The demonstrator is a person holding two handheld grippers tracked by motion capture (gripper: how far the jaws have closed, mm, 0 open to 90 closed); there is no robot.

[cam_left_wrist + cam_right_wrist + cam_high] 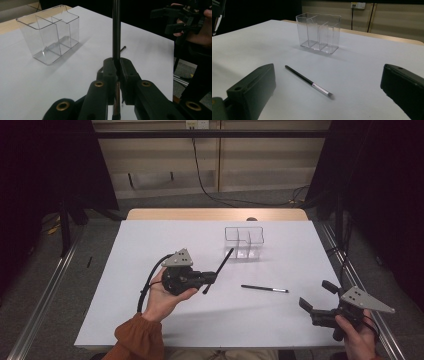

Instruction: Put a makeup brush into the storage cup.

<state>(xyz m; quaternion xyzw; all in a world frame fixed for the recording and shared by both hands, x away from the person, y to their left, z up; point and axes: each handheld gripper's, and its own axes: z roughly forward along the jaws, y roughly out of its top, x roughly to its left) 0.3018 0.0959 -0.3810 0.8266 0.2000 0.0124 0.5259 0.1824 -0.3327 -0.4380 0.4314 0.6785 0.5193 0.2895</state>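
Note:
My left gripper (212, 278) is held above the table's middle, shut on a thin black pen (220, 269). The pen slants up toward a clear divided organiser (244, 241). In the left gripper view the jaws pinch the pen (115, 30) near its lower end, and the organiser (50, 32) stands off to the left. A second black pen with a silver end (264, 288) lies flat on the white table. My right gripper (317, 295) is open near the front right edge. Its jaws in the right gripper view (328, 75) stand wide apart on either side of that pen (307, 80), short of it, with the organiser (319, 32) beyond.
The white tabletop (150, 240) has a wooden strip along its far edge. Metal rails run along the floor on both sides. A cable hangs down the back wall. The right hand and its gripper (180, 17) show far off in the left gripper view.

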